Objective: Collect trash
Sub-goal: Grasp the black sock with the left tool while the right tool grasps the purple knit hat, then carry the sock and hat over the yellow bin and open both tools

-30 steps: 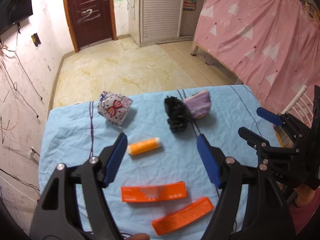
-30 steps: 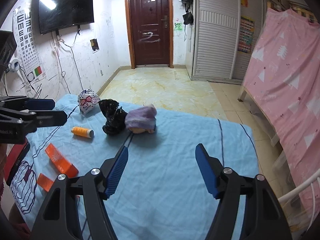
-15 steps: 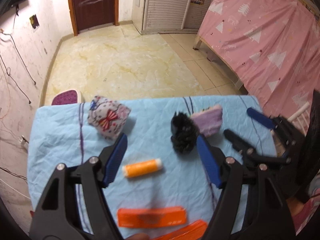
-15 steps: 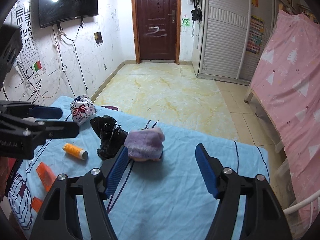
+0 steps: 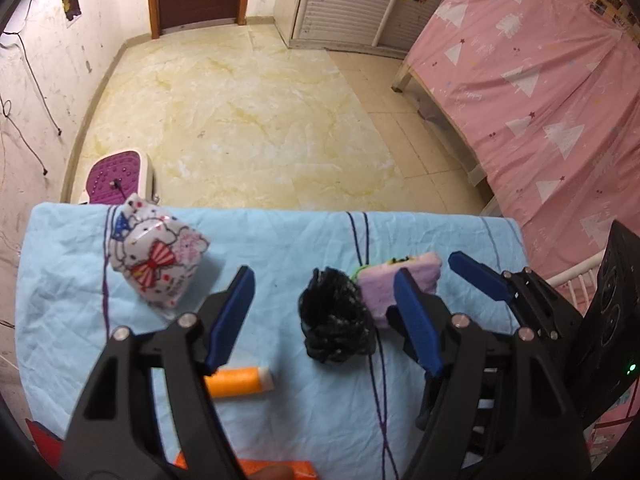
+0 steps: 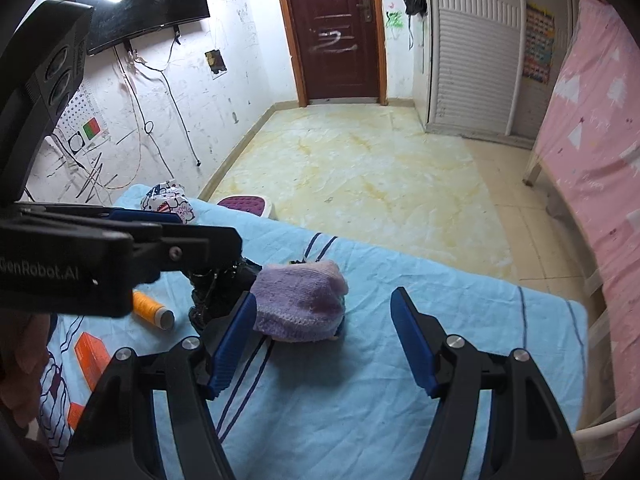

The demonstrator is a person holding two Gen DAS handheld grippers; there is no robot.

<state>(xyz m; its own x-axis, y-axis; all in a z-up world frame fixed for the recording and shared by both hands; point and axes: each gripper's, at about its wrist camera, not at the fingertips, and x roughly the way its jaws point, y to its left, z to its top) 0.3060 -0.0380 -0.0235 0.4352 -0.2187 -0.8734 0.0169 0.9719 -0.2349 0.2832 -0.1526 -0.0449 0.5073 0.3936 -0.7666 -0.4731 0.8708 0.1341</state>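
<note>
A: Two grippers over one tabletop, draped in a creased light blue cloth with thin dark stripes.

B: And the trash?

A: Near the far edge: a crumpled black plastic bag, touching a lilac knitted hat on its right. Farther left, a cartoon-print pouch with a red bow. Nearer, an orange tube with a white cap lying flat, and an orange box toward the near left corner.

B: Left gripper?

A: Fingers set wide, empty, tilted down over the cloth, the black bag showing in the gap between them. No contact visible.

B: Right gripper?

A: Fingers apart, just been closing a little, nothing pressed. Lilac hat ahead between the tips, left finger just beside its edge; touching or not, cannot tell.

B: The room?

A: Pale yellow marbled floor beyond the tabletop, beige tiles farther right. Dark brown door with white scrawl at the far end, white slatted wardrobe beside it. Scuffed white wall on the left with a black wall screen, loose cables hanging beneath. Pink sheet with white tree shapes hung along the right. Purple-topped stool on the floor just behind the far left corner.
</note>
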